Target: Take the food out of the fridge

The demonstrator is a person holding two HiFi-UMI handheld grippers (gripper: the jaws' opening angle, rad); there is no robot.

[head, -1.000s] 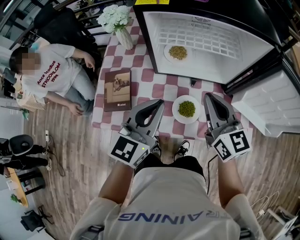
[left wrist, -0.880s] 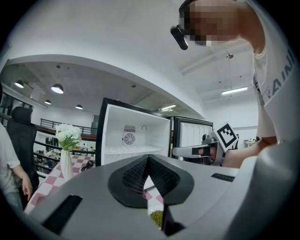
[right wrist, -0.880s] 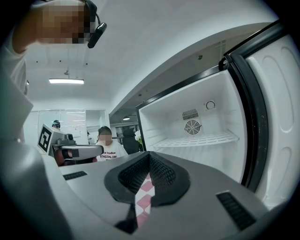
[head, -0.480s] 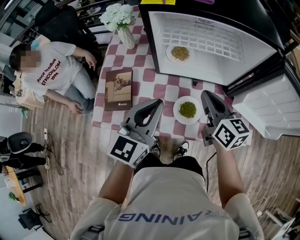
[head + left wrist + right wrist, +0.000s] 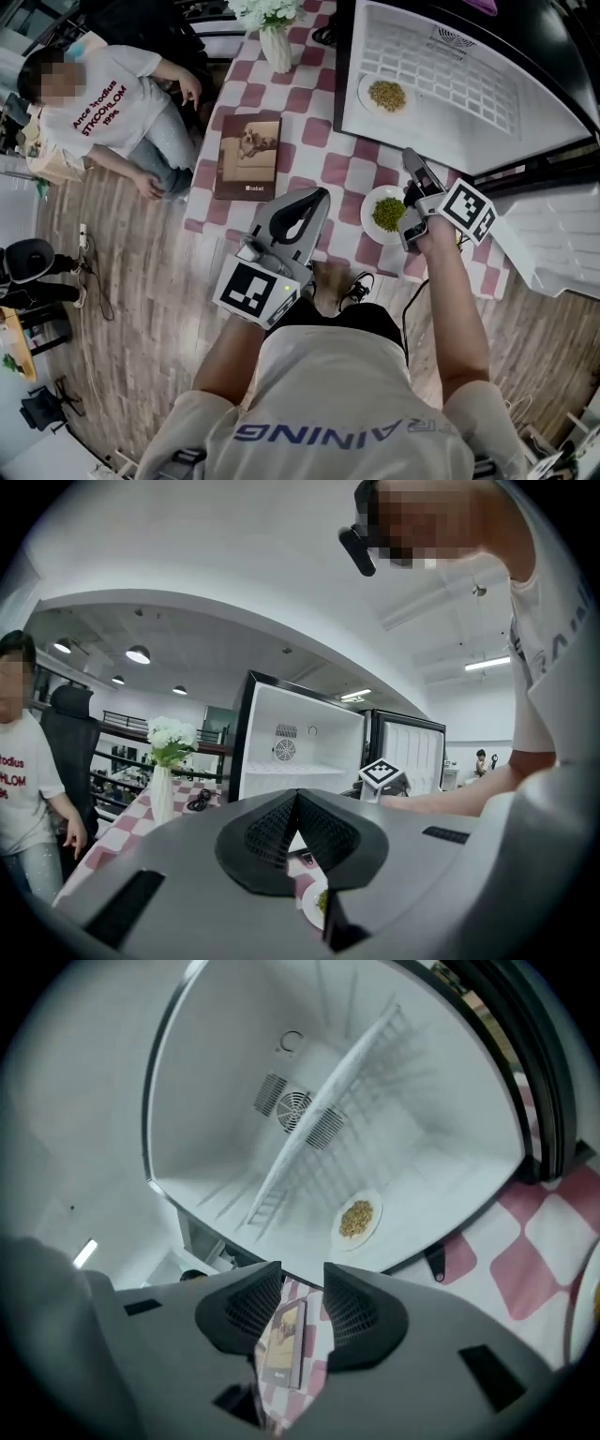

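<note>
the right gripper [image 5: 302, 1283] had just been opening its jaws partway, with nothing between them. the food [image 5: 355, 1219] lay inside the fridge [image 5: 234, 1101], near its front, straight ahead of that gripper. the left gripper [image 5: 297, 797] had its jaws pressed together, empty, farther from the fridge.

Flowers [image 5: 269, 8] and fridge [image 5: 450, 103] — cut off at top edge.

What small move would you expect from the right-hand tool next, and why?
Likely a reach forward into the open fridge toward the plate of yellowish food inside it. The plate of green food already sits out on the checked table. The right tool faces the fridge, and its jaws have just been opening with nothing between them.
</note>
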